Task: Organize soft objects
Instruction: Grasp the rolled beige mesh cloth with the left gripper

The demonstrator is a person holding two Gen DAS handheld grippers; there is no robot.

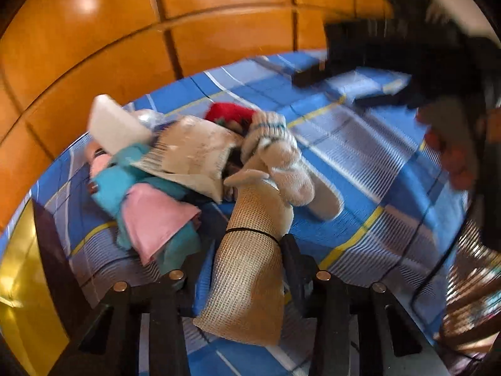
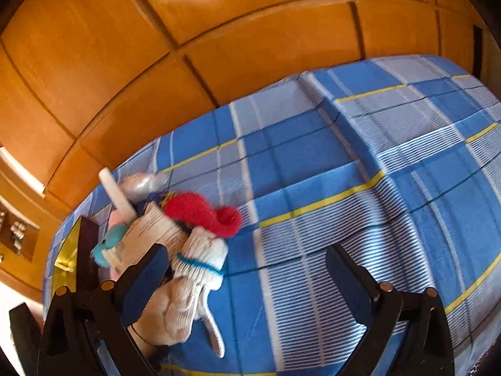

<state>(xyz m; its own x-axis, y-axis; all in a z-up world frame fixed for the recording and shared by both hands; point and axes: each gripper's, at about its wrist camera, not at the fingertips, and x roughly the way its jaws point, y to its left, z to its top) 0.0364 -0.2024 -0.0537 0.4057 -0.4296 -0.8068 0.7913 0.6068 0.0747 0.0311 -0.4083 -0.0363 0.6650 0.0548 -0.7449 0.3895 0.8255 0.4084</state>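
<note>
A pile of soft things lies on the blue plaid bedsheet [image 1: 360,163]: pink cloth [image 1: 156,219], teal cloth [image 1: 116,185], a beige printed pouch [image 1: 194,153], a red knit piece [image 1: 230,112] and white knit gloves [image 1: 281,163]. My left gripper [image 1: 247,250] is shut on a tan mesh roll [image 1: 247,269] bound by a black band, held above the sheet. In the right wrist view my right gripper [image 2: 247,285] is open and empty, its left finger [image 2: 147,279] beside the white gloves [image 2: 188,285] and near the red knit piece [image 2: 203,211].
An orange wooden panelled headboard [image 1: 125,31] rises behind the bed. A dark wooden edge and a gold surface [image 1: 18,269] lie at the left. The other gripper and a hand [image 1: 438,78] fill the upper right of the left wrist view. Open sheet [image 2: 375,156] spreads to the right.
</note>
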